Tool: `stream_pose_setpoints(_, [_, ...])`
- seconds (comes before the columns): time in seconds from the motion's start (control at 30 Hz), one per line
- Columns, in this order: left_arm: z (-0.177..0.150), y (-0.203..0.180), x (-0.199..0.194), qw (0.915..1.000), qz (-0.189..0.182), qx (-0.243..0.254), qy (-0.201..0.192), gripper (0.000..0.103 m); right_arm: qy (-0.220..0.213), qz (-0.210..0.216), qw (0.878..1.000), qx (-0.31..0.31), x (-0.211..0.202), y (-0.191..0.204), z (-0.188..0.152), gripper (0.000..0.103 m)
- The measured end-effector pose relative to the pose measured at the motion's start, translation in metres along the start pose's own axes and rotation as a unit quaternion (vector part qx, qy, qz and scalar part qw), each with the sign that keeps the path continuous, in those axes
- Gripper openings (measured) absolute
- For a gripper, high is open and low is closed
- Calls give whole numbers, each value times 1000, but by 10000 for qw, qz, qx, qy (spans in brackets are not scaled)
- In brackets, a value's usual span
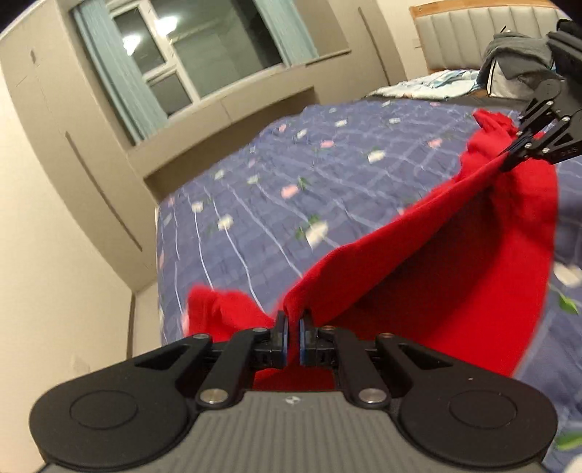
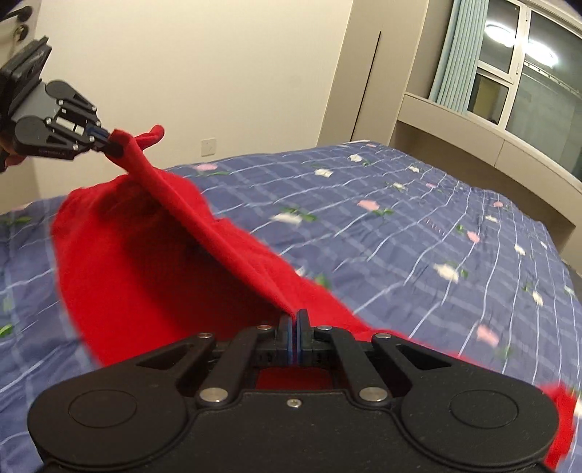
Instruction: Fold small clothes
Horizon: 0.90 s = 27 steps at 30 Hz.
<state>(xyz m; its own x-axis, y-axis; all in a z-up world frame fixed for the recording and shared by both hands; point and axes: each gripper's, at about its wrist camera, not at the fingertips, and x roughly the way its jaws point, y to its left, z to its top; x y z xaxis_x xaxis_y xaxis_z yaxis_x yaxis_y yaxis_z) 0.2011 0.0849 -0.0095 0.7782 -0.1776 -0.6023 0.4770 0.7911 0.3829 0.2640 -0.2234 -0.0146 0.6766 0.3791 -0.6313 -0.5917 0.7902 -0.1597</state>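
A small red garment [image 1: 454, 262] hangs stretched between my two grippers above the bed. My left gripper [image 1: 294, 327] is shut on one edge of it, with a red flap [image 1: 222, 313] spilling to the left. My right gripper [image 1: 509, 160] pinches the opposite end at the upper right of the left wrist view. In the right wrist view my right gripper [image 2: 294, 324] is shut on the garment [image 2: 145, 262], and my left gripper [image 2: 109, 143] holds the far end at the upper left. The cloth sags between them.
The bed has a blue checked quilt with small flowers [image 1: 291, 174], also in the right wrist view [image 2: 418, 218]. A padded headboard [image 1: 473, 32] and a dark pile of clothes [image 1: 516, 62] lie at the far end. Window and beige ledge [image 2: 491, 120] flank the bed.
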Motion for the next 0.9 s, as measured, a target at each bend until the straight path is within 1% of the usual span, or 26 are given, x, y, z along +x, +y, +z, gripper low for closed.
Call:
stream_pose_setpoints(0.1, [-23, -14, -4, 9993, 80, -338, 120, 5, 85, -90, 9999, -34, -3, 23, -15, 0])
stream_pose_setpoints(0.17, [-35, -22, -4, 9982, 205, -535, 174, 5, 118, -156, 9998, -3, -1, 33, -22, 0])
stream_pose_setpoints(0.23, [-42, -27, -5, 9967, 300, -724, 224, 5, 125, -234, 9996, 71, 0, 39, -26, 0])
stream_pose_setpoints(0.37, [-44, -32, -19, 9935, 514, -1008, 123, 5, 42, -361, 9992, 174, -7, 41, -27, 0])
stream_pose_setpoints(0.47, [-49, -37, -25, 9932, 510, -1030, 154, 5, 35, -384, 9991, 178, -14, 44, -29, 0])
stream_pose_setpoints(0.53, [-57, -40, -23, 9931, 465, -1045, 274, 5, 112, -324, 9992, 184, -13, 48, -35, 0])
stream_pose_setpoints(0.6, [-63, -39, -17, 9917, 338, -1165, 436, 6, 235, -296, 9991, 183, -9, 55, -44, 0])
stream_pose_setpoints(0.63, [-65, -38, -16, 9907, 314, -1238, 464, 9, 292, -295, 9989, 206, -6, 57, -48, 0])
stream_pose_setpoints(0.67, [-66, -37, -17, 9894, 327, -1332, 471, 16, 327, -296, 9987, 256, -4, 59, -51, 0])
stream_pose_setpoints(0.7, [-66, -34, -19, 9879, 327, -1438, 472, 29, 343, -296, 9984, 332, -3, 59, -53, 0])
stream_pose_setpoints(0.73, [-66, -31, -22, 9859, 337, -1567, 481, 40, 340, -300, 9981, 425, -2, 60, -55, 0])
stream_pose_setpoints(0.77, [-65, -29, -26, 9840, 349, -1690, 451, 61, 326, -303, 9977, 504, -2, 60, -55, 0])
stream_pose_setpoints(0.8, [-64, -27, -29, 9820, 357, -1812, 384, 71, 309, -303, 9974, 572, -2, 59, -56, 0])
stream_pose_setpoints(0.9, [-61, -20, -43, 9749, 329, -2190, 249, 72, 278, -301, 9972, 623, -3, 58, -56, 0])
